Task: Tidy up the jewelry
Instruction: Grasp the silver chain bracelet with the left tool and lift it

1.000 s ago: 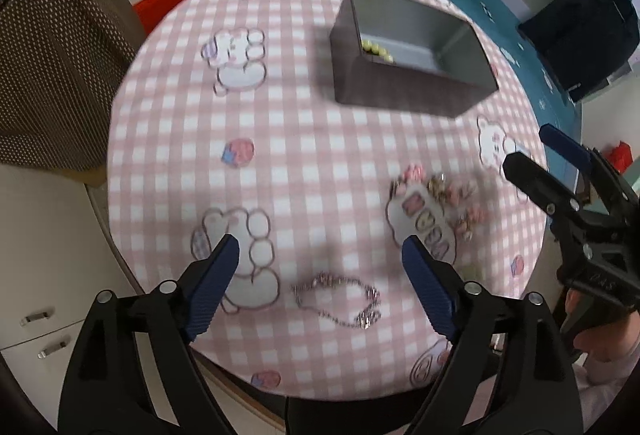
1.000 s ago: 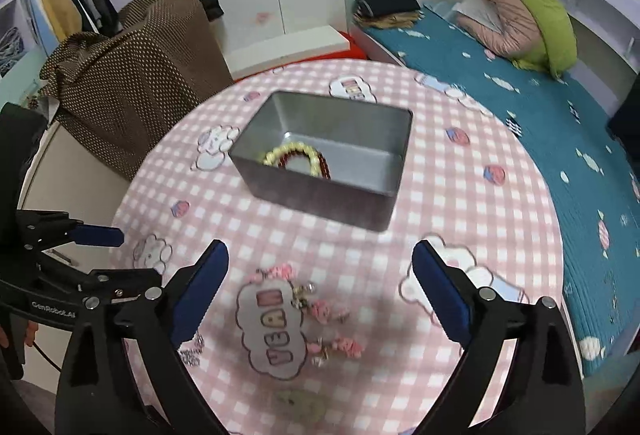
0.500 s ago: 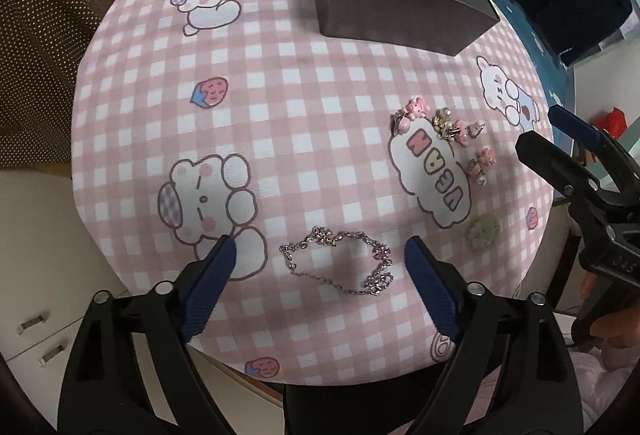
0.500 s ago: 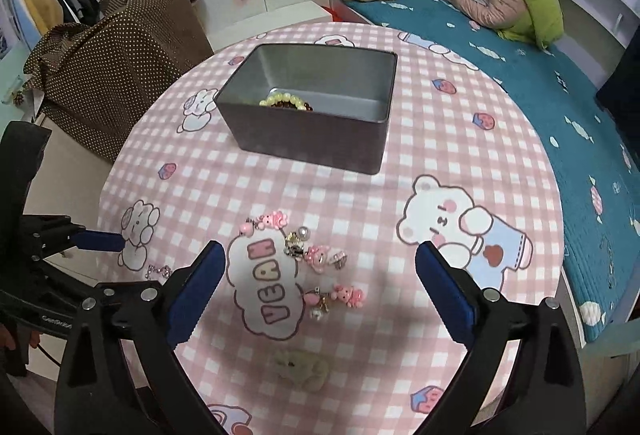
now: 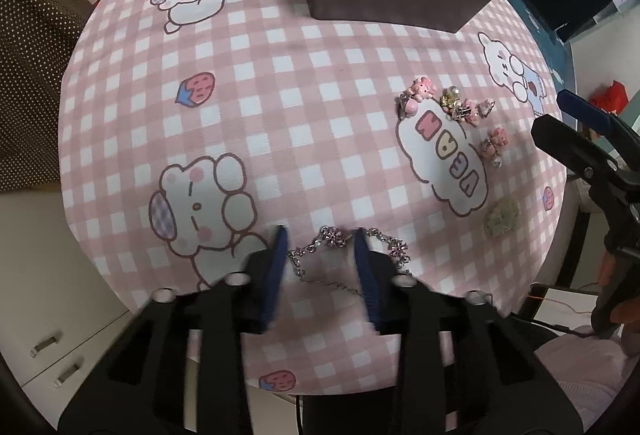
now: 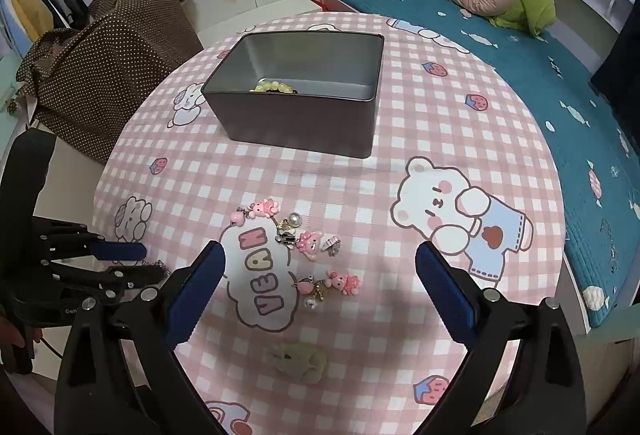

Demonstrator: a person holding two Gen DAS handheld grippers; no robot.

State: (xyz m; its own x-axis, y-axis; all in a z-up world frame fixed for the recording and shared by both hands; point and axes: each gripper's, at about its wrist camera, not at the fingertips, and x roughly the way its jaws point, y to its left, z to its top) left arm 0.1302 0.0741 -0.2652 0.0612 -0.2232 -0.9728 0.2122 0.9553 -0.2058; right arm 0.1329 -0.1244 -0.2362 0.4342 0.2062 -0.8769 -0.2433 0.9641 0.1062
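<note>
The silver chain (image 5: 344, 259) lies on the near edge of your bench (image 5: 280, 83), on the pink checked cloth, and your left tool (image 5: 320, 255) has its two blue fingers (image 5: 278, 255) set down on either side of the chain's middle. They are narrowed but a gap shows between them, with chain links in that gap; part of the chain trails out to the right of the right finger. I cannot tell whether the pads already press it.

Further right on the cloth sits a cluster of pink charms and earrings (image 6: 304, 239) around the printed cloud, with a small greenish fuzzy piece (image 6: 300, 361) nearer to you.

Your right tool (image 6: 320, 287) hangs above that cluster with its fingers spread wide, holding nothing.

At the far side of the bench stands the grey metal box (image 6: 296, 95), upright, with a yellow bead bracelet (image 6: 272, 87) lying inside against its near wall. Behind the bench is a bed (image 6: 520, 67) with a teal cover.
</note>
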